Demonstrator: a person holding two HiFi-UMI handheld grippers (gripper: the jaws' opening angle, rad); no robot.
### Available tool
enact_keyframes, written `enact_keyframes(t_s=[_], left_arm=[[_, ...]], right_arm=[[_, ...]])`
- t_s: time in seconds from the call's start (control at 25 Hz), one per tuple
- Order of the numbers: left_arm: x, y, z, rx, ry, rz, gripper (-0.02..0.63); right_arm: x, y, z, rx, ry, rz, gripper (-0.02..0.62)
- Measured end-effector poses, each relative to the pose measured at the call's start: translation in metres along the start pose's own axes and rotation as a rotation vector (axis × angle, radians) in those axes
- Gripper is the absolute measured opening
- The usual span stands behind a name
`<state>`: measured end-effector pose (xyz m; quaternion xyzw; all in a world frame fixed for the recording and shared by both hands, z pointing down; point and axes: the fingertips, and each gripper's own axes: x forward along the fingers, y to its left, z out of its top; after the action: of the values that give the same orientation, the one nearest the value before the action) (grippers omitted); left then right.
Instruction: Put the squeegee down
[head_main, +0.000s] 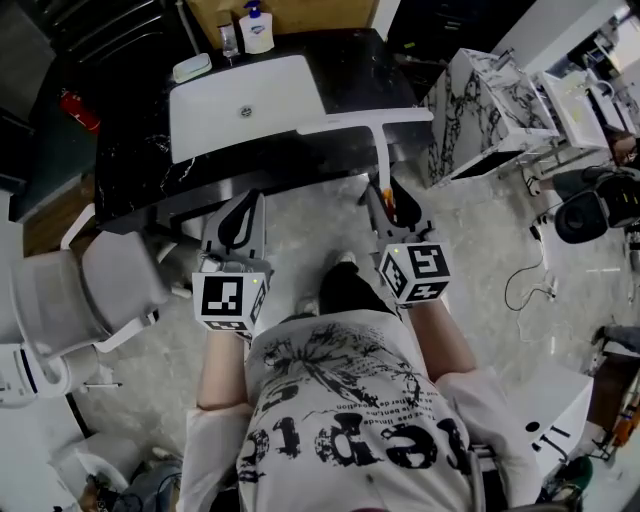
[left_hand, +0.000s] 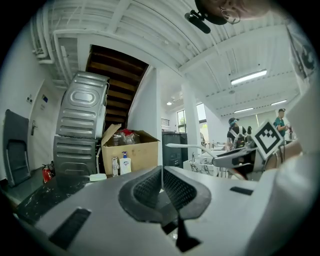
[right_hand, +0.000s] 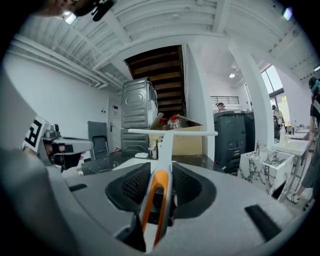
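Printed white T-shirt (head_main: 350, 420) with black lettering, worn by the person, fills the bottom of the head view.

Left gripper (head_main: 240, 218): grey, two-jawed, marker cube at its rear. Jaws together, pad against pad, nothing between them. Held out level in front of the table's near edge.

Right gripper (head_main: 392, 200): same build. Jaws clamped on the squeegee's handle, one pad on each side.

White T-shaped plastic squeegee with an orange-trimmed handle (head_main: 378, 130): carried in the right gripper, off every surface. Its stem runs forward from the jaws. Its long crossbar blade lies level and crosswise, above the table's front edge by the basin's front right corner.

Black marble-patterned table (head_main: 130, 165): carries the items below.

White rectangular sunken basin (head_main: 245, 105): set in the table, drain at centre.

White soap bottle with a blue pump (head_main: 256, 30): upright behind the basin.

Pale green oval soap dish (head_main: 191, 67): at the basin's back left corner.

Open brown cardboard box (left_hand: 131, 150): behind the bottle.

Red fire extinguisher (head_main: 80, 110): on the floor left of the table.
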<state>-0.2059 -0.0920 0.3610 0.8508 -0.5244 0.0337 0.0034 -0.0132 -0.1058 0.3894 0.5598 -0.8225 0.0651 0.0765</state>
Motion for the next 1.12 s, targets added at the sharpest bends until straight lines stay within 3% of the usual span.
enact_keyframes(t_s=[0.28,0.76,1.12], left_arm=[[0.082,0.018,-0.007,0.011,0.013,0.026,0.013],[0.266,0.032,0.014,0.013,-0.001,0.088,0.013],[0.348,0.041,-0.003,-0.001,0.007,0.094,0.014]], right_arm=[[0.076,-0.050,-0.007,0.007,0.028,0.029,0.124],[0.232,-0.179,0.016,0.005,0.084,0.095,0.124],[0.311,-0.229,-0.011,0.019,0.183,0.109,0.124]])
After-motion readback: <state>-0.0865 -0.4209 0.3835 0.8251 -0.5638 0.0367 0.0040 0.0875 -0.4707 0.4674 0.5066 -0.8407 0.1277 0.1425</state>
